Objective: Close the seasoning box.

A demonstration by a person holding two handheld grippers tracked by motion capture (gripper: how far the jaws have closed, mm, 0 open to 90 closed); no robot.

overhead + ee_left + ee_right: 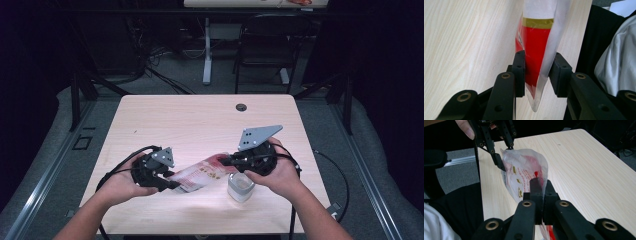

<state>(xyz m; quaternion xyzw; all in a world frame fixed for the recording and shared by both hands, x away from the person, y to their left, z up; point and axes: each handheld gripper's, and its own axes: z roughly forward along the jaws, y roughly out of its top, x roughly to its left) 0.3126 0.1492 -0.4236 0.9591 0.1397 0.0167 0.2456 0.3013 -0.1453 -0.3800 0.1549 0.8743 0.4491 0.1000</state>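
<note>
1. 2 grippers hold 1 thing: a red and white plastic bag (202,173), lifted a little over the near part of the table (200,117), between the 2 hands.
2. Left gripper (167,181) has its jaws about half open, and they grip the left end of the bag. In the left gripper view the bag (537,47) stands between the 2 pads and both pads touch it, one on the red print and one on the clear film.
3. Right gripper (227,161) is fully closed on the right end of the bag. In the right gripper view its jaws are pressed together with the thin film (524,173) pinched between them.
4. Long axis of the bag runs from the near left to the far right, so the left end is lower and nearer to the person, and the right end is higher and farther.
5. Small clear container (240,187) stands on the table just below the right hand (280,172), near the right end of the bag.
6. I judge that the next move depends on this axis: the right end of the bag is the end nearer to the container, so the right gripper is better placed to bring the bag over it, while the left gripper raises the other end.
</note>
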